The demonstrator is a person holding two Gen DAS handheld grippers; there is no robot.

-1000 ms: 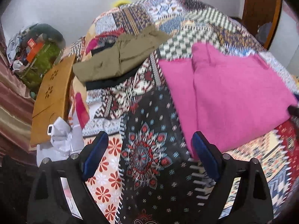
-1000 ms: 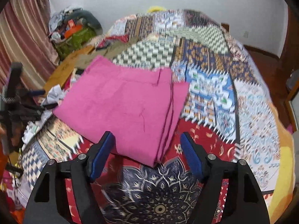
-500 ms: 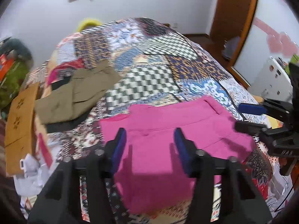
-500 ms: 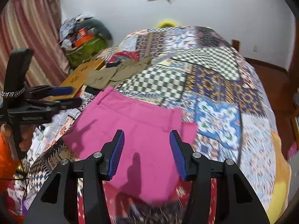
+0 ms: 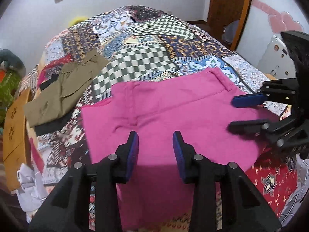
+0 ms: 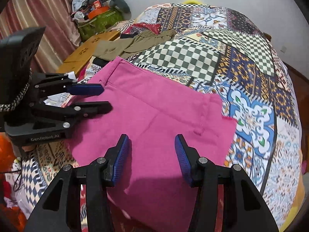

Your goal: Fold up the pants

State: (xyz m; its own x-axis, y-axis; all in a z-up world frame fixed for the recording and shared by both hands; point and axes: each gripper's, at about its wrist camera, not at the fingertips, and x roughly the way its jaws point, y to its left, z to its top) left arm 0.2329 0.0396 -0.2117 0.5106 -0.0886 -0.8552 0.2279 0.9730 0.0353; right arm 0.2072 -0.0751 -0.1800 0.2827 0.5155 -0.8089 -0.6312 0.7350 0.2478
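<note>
I have the pink pants (image 5: 173, 116) lying flat on the bed (image 5: 146, 44), near its foot, already doubled over so that the waistband runs along the far edge and a seam crosses the middle. To my eye one fold is done and the cloth wants another, or at least a squaring-up, since one lower layer pokes out at the corner in the right view.

My left tongs (image 5: 155, 150) hang above the near part of the pants with their blue pads apart and nothing between them. My right tongs (image 6: 150, 154) do the same from the other side, also parted and empty. Each shows in the other's camera, level with the cloth's side edges.

For the next move I judge that I must bring both tongs down to an edge, pinch through all the layers at once, and carry that edge across evenly; if I catch only the top layer the stack will slide apart.

Farther up the bed, well apart from the pink cloth, lie olive pants (image 5: 63, 89) on something black. A wooden board (image 6: 87, 56) leans by the bed's side, with a heap of clutter (image 6: 98, 9) beyond it by the curtain (image 6: 48, 15). None of it lies in my path.
</note>
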